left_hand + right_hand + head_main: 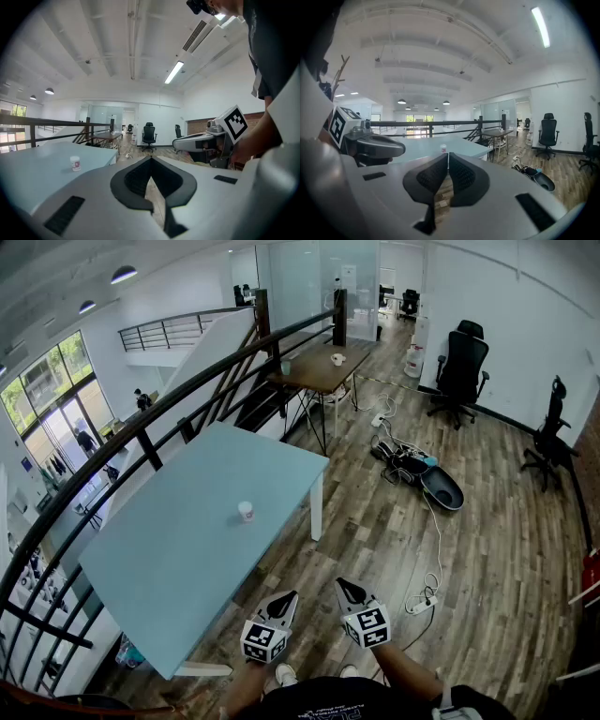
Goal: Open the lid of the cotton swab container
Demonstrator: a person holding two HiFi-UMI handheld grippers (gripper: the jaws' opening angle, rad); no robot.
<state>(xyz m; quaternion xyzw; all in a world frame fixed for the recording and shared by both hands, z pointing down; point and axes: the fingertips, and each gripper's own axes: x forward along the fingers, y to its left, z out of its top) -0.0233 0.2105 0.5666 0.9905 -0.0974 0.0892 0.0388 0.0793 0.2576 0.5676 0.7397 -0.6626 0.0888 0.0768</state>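
A small white cotton swab container (246,511) with its lid on stands upright near the middle of the light blue table (169,559). It shows small at the left in the left gripper view (75,163) and just above the jaws in the right gripper view (443,148). My left gripper (292,595) and right gripper (340,583) hang side by side over the floor, well short of the container and off the table's near right edge. Both are shut with nothing between the jaws.
A black railing (141,423) runs along the table's far left side. A wooden table (323,367) stands further back. Office chairs (459,371), a cable tangle with a blue tub (441,488) and a power strip (422,604) are on the wooden floor at right.
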